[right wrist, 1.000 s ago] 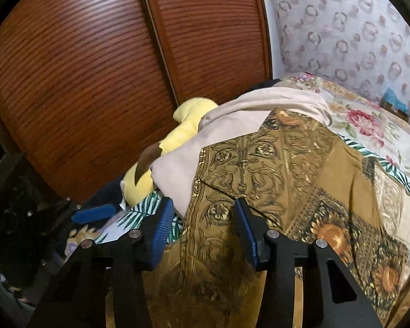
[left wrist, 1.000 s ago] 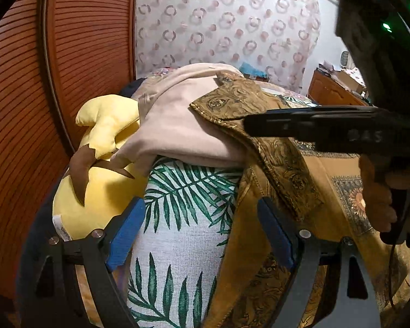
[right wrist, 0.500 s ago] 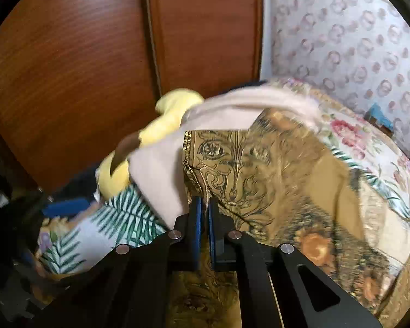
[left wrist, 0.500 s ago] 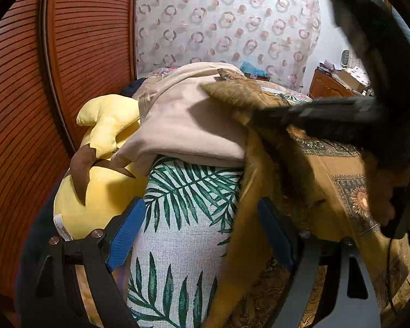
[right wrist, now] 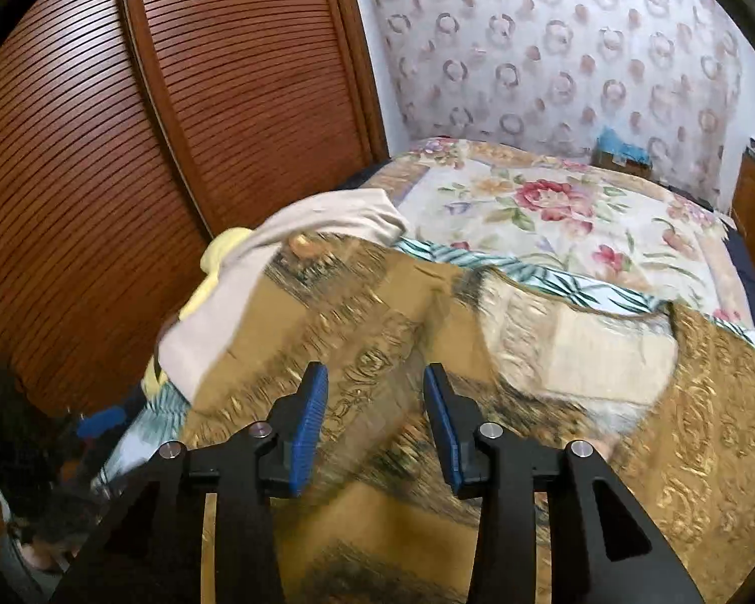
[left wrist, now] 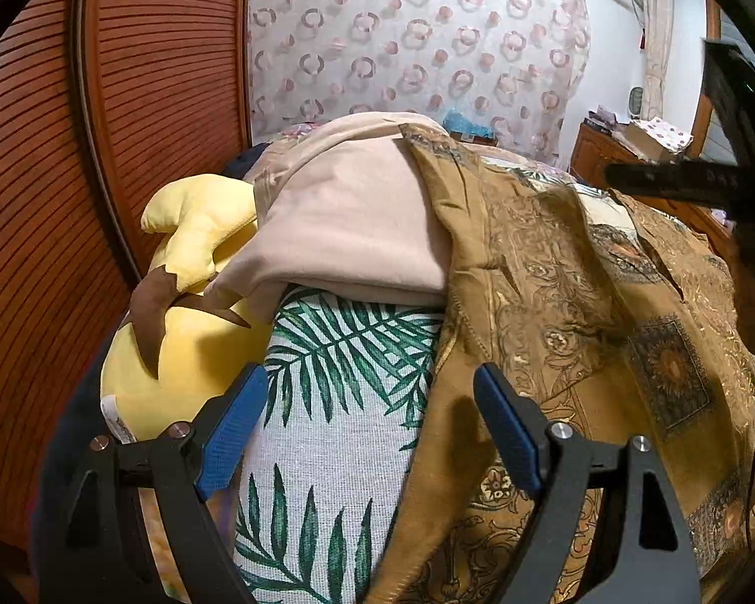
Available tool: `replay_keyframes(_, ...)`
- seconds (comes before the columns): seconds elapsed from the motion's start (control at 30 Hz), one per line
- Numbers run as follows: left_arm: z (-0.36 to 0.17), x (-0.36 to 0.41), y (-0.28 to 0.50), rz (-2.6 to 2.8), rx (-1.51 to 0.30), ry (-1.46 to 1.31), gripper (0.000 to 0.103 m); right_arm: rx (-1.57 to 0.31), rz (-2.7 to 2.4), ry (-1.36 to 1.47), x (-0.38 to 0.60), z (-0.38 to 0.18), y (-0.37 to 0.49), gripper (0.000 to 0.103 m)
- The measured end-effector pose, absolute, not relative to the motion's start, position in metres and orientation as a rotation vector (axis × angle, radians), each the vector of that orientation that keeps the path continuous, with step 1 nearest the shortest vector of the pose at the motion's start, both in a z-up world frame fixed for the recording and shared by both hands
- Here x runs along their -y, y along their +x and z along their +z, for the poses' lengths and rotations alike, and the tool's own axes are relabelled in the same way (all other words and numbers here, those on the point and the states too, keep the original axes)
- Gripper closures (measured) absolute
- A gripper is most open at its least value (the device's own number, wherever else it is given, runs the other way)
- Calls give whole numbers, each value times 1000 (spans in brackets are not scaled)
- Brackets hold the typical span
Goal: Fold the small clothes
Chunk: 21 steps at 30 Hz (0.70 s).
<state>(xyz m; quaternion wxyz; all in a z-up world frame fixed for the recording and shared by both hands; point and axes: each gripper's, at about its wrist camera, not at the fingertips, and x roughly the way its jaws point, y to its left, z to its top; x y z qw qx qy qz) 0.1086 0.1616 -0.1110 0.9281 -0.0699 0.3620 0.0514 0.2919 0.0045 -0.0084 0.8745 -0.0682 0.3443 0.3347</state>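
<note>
The left claw (left wrist: 372,423) gapes wide over the leaf-print pillow (left wrist: 337,402), gripping nothing, its right pad at the edge of the gold garment (left wrist: 569,302). The right claw (right wrist: 375,405) stands parted and empty above that garment (right wrist: 377,332), which lies spread over the bed (right wrist: 553,211) beside beige cloth (left wrist: 347,231) and a yellow plush (left wrist: 186,342).

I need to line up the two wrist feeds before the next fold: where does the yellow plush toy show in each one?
Left wrist view: the yellow plush toy fills the left-middle, beside the leaf-print cushion, partly under the beige cloth.
Right wrist view: only a thin yellow sliver shows left of centre, peeking from under the beige cloth.
Shared landmark: the brown slatted wardrobe door behind the toy.
</note>
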Motion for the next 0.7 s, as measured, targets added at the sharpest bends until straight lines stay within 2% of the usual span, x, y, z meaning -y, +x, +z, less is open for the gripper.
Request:
replay_keyframes(0.3, -108, -155, 109, 103, -738, -108, 19, -700, 645, -164, 70, -10, 254, 58)
replay_keyframes(0.37, -106, -151, 108, 99, -730, -86, 19, -700, 635, -150, 92, -5, 243, 46)
replay_keyframes(0.43, -101, -148, 107, 106, -720, -74, 19, -682, 596, -161, 109, 4, 234, 42)
replay_keyframes(0.7, -68, -102, 107, 26, -669, -44, 19, -658, 422, -173, 199, 11, 206, 41)
